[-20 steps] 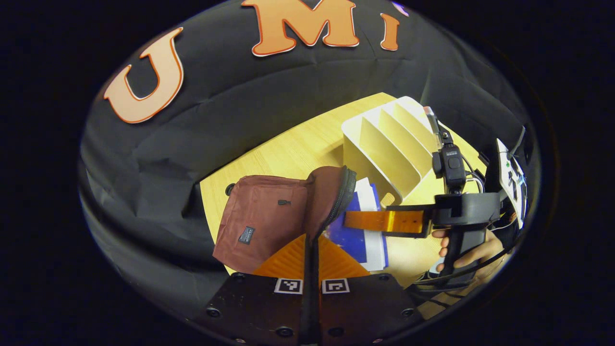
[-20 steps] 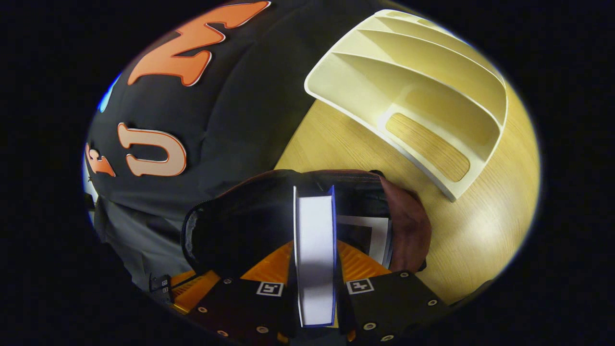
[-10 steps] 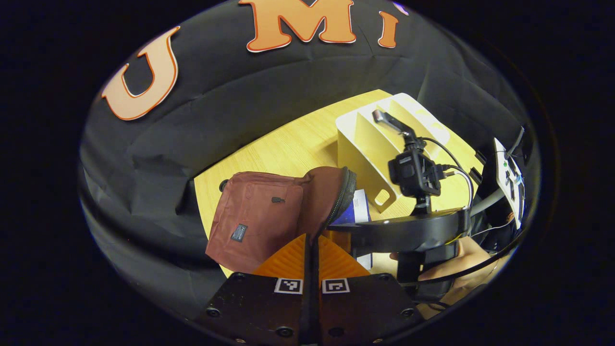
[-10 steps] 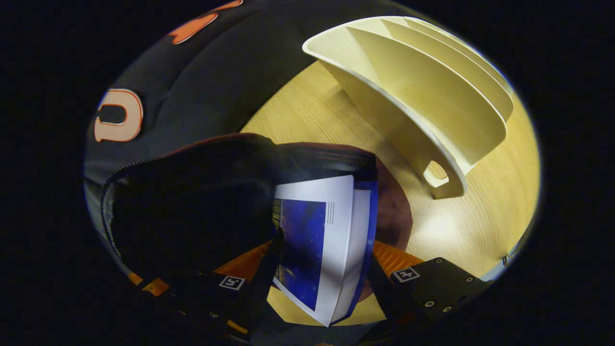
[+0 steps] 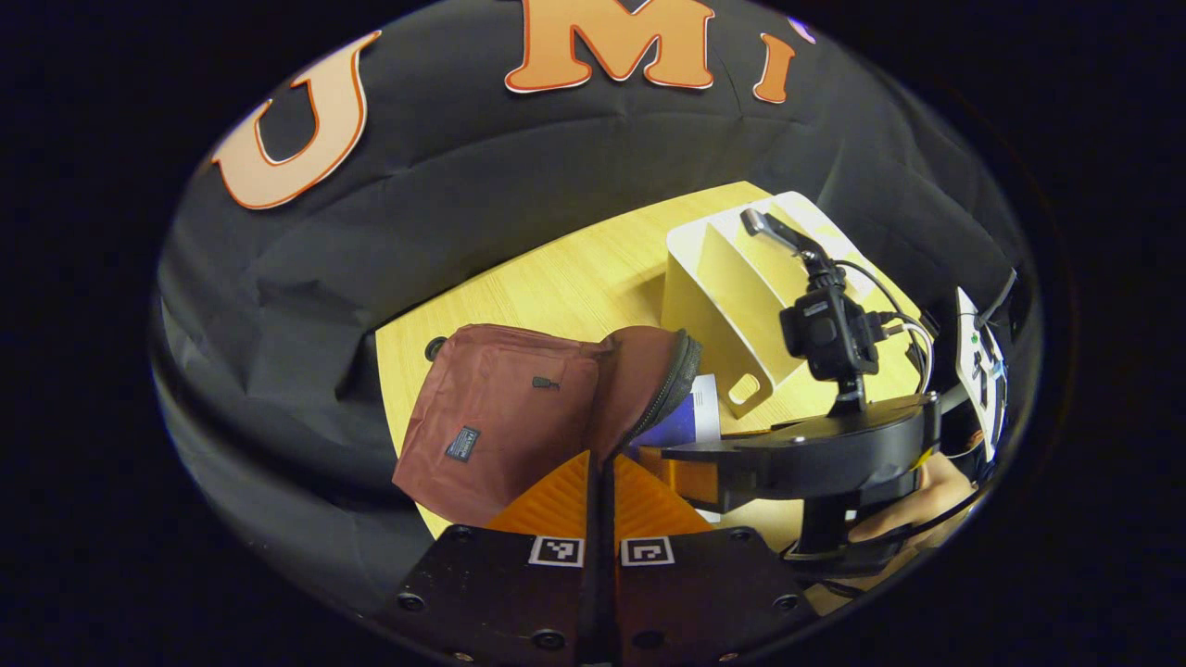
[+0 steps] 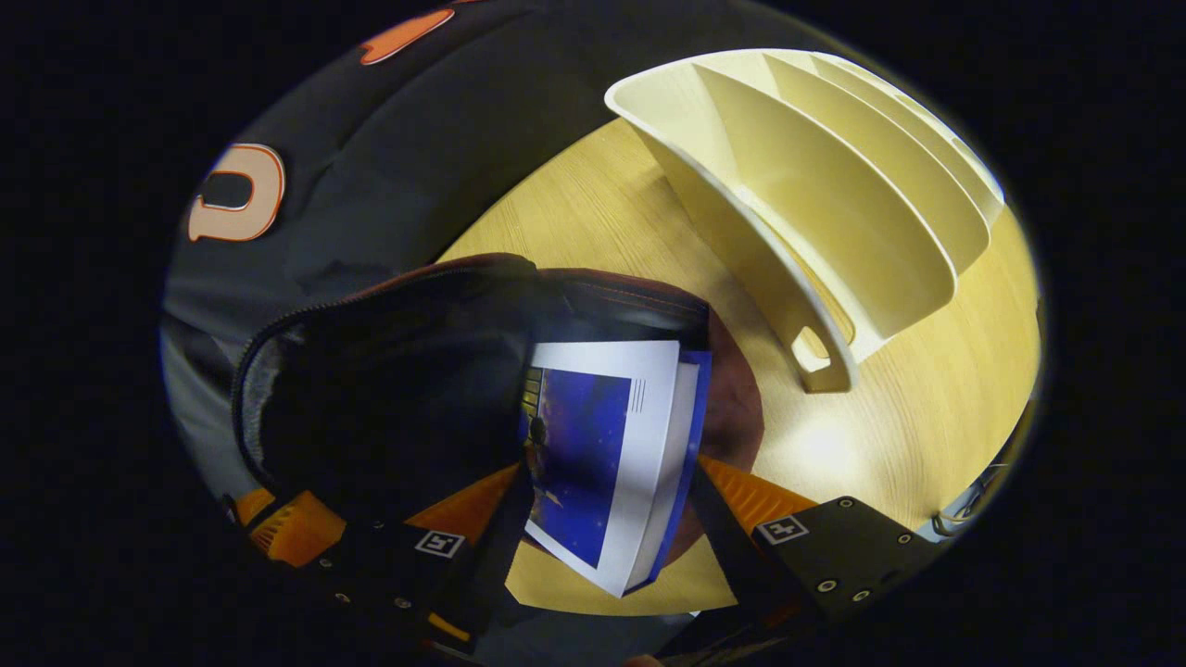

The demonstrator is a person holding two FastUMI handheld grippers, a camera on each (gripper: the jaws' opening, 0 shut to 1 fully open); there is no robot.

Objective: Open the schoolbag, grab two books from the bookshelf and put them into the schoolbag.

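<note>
Your right claw [image 6: 611,519] has spread and released the book [image 6: 607,463], now half inside the schoolbag [image 5: 519,417], long axis pointing inward; your left claw [image 5: 600,482] pinches the flap open.

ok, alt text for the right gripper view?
A blue-and-white book lies half inside the open maroon schoolbag, between the open fingers of the right hand-held gripper. Behind it, a cream bookshelf stands on the wooden table.
</note>
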